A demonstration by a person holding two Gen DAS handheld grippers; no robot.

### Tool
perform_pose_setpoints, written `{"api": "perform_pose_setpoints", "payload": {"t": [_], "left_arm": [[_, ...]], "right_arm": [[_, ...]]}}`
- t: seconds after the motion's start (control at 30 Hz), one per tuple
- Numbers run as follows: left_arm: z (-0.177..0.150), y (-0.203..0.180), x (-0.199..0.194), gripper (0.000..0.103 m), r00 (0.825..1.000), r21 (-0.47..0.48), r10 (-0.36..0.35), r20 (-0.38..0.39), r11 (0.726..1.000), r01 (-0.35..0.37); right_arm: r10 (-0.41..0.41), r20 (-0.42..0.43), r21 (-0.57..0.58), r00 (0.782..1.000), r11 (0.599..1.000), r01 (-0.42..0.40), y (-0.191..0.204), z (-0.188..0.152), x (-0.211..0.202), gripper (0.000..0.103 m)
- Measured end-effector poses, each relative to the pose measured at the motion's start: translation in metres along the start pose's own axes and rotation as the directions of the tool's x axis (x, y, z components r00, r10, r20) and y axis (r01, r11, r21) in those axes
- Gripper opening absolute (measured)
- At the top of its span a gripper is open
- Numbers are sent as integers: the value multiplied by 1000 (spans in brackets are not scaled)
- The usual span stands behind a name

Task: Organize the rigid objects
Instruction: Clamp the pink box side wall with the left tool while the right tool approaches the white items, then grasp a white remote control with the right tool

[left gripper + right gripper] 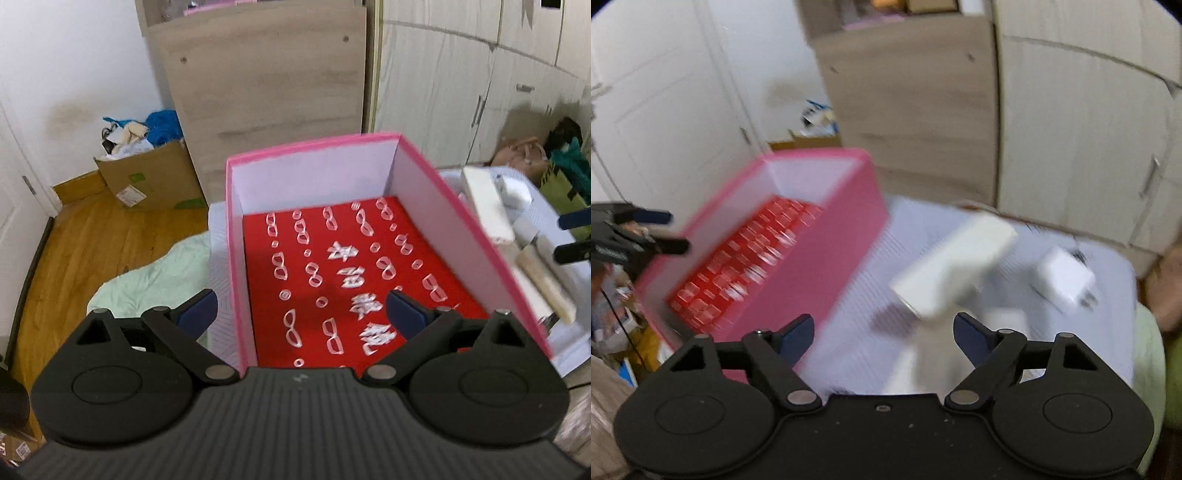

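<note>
A pink open box with a red patterned bottom stands on a pale blue striped surface; it also shows in the right wrist view. My left gripper is open and empty, with the box's left wall between its fingers. My right gripper is open and empty above the surface, close to a white cylinder-like object. A white plug adapter lies to its right. In the left wrist view white objects lie to the right of the box. The right wrist view is blurred.
A cardboard box of clutter stands on the wooden floor beside a wood-grain cabinet. A pale green cloth lies to the left of the surface. White wardrobe doors stand behind. Bags sit at the far right.
</note>
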State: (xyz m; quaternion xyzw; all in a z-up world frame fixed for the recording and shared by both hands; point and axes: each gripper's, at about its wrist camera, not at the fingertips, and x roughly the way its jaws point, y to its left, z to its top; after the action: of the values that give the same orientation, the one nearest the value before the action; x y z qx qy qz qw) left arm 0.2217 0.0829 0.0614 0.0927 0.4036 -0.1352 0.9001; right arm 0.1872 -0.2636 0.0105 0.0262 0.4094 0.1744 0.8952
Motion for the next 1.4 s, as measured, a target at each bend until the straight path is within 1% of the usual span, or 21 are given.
{"api": "perform_pose_setpoints", "payload": {"t": [0.07, 0.13, 0.17, 0.2, 0.27, 0.3, 0.37, 0.47, 0.53, 0.6, 0.63, 0.67, 0.7, 0.77, 0.8, 0.87, 0.9, 1.0, 1.1, 1.27, 1.4], "left_arm": [[-2, 4, 12, 99, 999, -8, 6, -35, 1000, -7], [-3, 6, 20, 99, 998, -18, 20, -55, 1000, -21], [-2, 8, 25, 97, 996, -33, 54, -71, 998, -57], [-2, 9, 30, 94, 993, -44, 84, -85, 995, -88], [-1, 12, 34, 82, 991, -49, 92, -97, 994, -97], [-1, 15, 36, 78, 990, -60, 94, -103, 993, -100], [-2, 18, 39, 60, 984, -69, 127, -121, 988, -136], [-6, 24, 46, 59, 971, -74, 176, -164, 979, -190], [-8, 32, 49, 56, 968, -113, 173, -181, 974, -195], [-7, 39, 44, 38, 971, -153, 162, -174, 970, -190], [-6, 40, 41, 27, 974, -162, 152, -166, 970, -179], [-5, 43, 39, 19, 980, -184, 124, -157, 971, -152], [-6, 45, 37, 16, 984, -202, 97, -150, 971, -127], [-5, 45, 36, 5, 986, -213, 71, -150, 972, -102], [-5, 44, 36, 4, 986, -212, 66, -151, 972, -98], [-4, 41, 38, 3, 986, -201, 76, -148, 974, -105], [-4, 40, 40, 3, 985, -195, 85, -150, 974, -114], [-3, 37, 47, 3, 980, -207, 90, -177, 970, -127], [-2, 37, 48, 3, 980, -215, 98, -171, 967, -134], [0, 37, 46, 3, 982, -233, 96, -163, 963, -132], [2, 36, 45, 3, 983, -247, 93, -158, 960, -131]], "right_arm": [[-8, -10, 48, 1000, 999, 8, -14, -8, 3, 83], [-15, -17, 66, 1000, 998, 16, -27, -16, -1, 83], [-22, -16, 72, 1000, 997, 23, -33, -22, -2, 83], [-26, -15, 87, 1000, 996, 27, -38, -27, -4, 83], [-19, -9, 129, 1000, 991, 20, -50, -38, -8, 83], [-14, -5, 144, 1000, 989, 15, -55, -42, -11, 83], [-5, -1, 162, 1000, 987, 5, -64, -46, -13, 83], [19, -21, 173, 1000, 985, -15, -73, -47, -8, 83], [12, -53, 177, 999, 984, -3, -76, -48, 1, 83], [-10, -72, 184, 997, 983, 23, -80, -49, 6, 83], [-8, -78, 193, 997, 981, 23, -83, -51, 7, 83], [2, -86, 208, 996, 978, 16, -87, -51, 10, 83], [10, -91, 220, 996, 975, 10, -89, -55, 11, 83], [46, -87, 248, 995, 968, -23, -96, -57, 14, 82], [54, -77, 250, 996, 968, -33, -97, -58, 15, 81], [83, -57, 271, 995, 960, -65, -101, -59, 14, 66], [95, -52, 286, 994, 955, -76, -103, -59, 15, 65], [75, -33, 285, 997, 957, -63, -103, -58, 16, 64], [59, -7, 290, 998, 955, -54, -101, -54, 14, 63], [120, 82, 368, 989, 919, -142, -106, -44, 4, 63], [145, 148, 383, 978, 903, -192, -100, -35, -4, 63]]}}
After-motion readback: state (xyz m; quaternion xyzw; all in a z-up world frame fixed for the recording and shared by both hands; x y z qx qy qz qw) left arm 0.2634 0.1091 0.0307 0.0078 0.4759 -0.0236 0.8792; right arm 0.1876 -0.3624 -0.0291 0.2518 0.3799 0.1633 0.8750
